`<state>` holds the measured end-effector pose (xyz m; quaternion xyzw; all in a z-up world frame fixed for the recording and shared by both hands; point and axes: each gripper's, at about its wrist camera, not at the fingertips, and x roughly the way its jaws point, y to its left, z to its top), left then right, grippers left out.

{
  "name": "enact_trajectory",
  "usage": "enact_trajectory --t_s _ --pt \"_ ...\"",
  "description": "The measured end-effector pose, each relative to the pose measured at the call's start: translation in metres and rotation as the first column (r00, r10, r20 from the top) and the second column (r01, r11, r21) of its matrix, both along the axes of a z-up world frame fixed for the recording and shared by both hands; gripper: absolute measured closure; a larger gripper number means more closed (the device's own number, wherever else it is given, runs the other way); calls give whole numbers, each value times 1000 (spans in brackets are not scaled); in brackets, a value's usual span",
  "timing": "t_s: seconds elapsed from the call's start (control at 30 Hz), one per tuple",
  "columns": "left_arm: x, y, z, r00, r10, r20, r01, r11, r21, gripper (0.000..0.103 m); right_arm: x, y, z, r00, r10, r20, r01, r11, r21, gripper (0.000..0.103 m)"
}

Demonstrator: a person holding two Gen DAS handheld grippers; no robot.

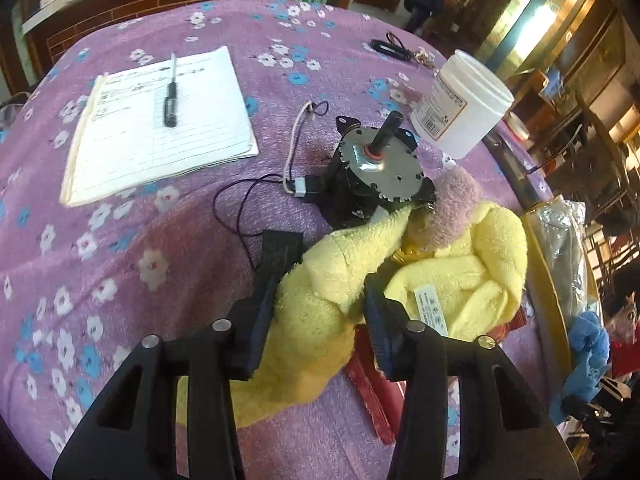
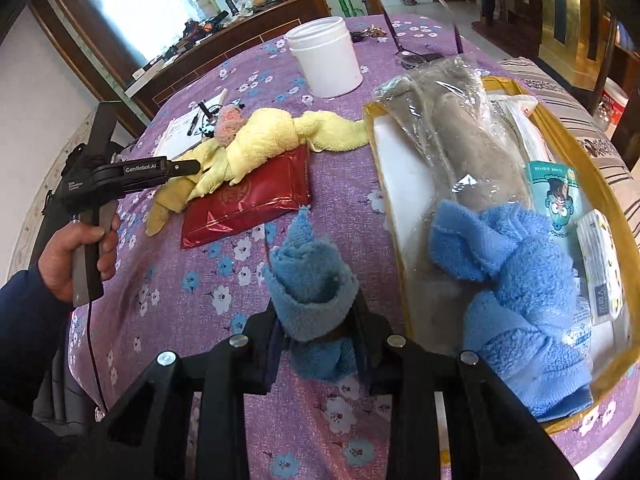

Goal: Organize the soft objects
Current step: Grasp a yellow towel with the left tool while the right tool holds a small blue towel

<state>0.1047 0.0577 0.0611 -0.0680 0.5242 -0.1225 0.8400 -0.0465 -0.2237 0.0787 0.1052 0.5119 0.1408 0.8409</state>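
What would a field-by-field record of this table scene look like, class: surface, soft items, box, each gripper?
surface: purple floral cloth
yellow towel: lies partly on a red packet, between the left gripper fingers
blue towel: small piece clamped in the right gripper
box: yellow-rimmed, holds a larger blue towel and a bagged grey item
hard items: white jar, motor, notebook

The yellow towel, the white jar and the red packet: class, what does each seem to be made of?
Yellow towel: soft terry cloth, fuzzy looped pile.
White jar: probably plastic, smooth matt wall.
Red packet: likely plastic film or foil, glossy with glare.
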Motion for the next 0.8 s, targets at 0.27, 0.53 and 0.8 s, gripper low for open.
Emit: enact_trajectory --t_s 0.27,0.53,0.8 --pt "-79 21 20 1000 11 3 -11 999 -33 62 8 37 -7 993 118 -19 -118 993 12 73" --pt "-172 16 19 999 -17 -33 15 999 -47 62 14 82 -18 967 250 -48 -249 968 19 73" --pt "-171 22 25 997 42 -65 -49 992 -112 62 13 81 -18 967 251 -54 -250 968 14 72"
